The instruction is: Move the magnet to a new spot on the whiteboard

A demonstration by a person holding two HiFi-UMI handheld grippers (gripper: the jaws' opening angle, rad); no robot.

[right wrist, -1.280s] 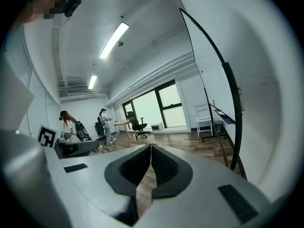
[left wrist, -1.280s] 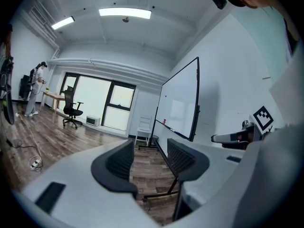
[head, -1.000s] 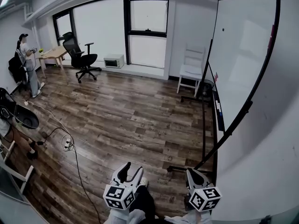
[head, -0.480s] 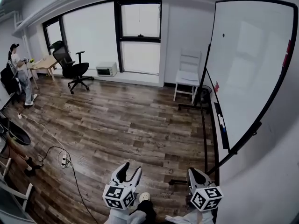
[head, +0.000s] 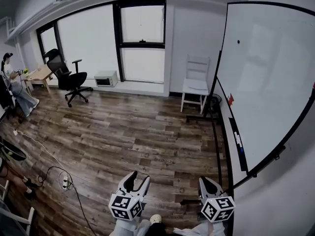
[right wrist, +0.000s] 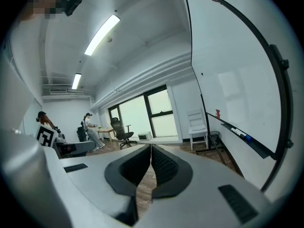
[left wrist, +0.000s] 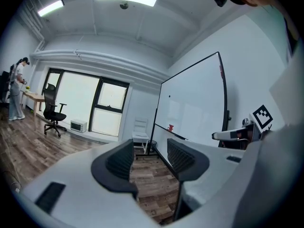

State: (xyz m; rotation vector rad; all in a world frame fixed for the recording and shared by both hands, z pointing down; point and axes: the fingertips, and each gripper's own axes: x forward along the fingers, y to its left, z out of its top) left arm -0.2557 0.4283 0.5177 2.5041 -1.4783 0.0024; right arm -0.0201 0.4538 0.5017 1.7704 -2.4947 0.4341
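The whiteboard (head: 266, 82) stands on a wheeled frame at the right, some way ahead of me. A small black magnet (head: 238, 42) sticks high on its far part; it also shows as a dot in the left gripper view (left wrist: 169, 97) and the right gripper view (right wrist: 202, 73). Both grippers are held low at the bottom of the head view, far from the board. My left gripper (head: 136, 179) is open with nothing between its jaws (left wrist: 149, 156). To its right, my right gripper (head: 206, 183) is shut and empty (right wrist: 151, 163).
A red item (head: 230, 100) and markers (head: 238, 141) sit on the board's tray. A white chair (head: 195, 85) stands beside the board's far end. Far left are an office chair (head: 66, 77), a desk (head: 38, 73) and a person (head: 12, 87). A cable with power strip (head: 64, 182) lies on the wood floor.
The head view has tilted up and turned a little right, so the whiteboard fills more of the right side. Both grippers stay low in the same spots, states unchanged.
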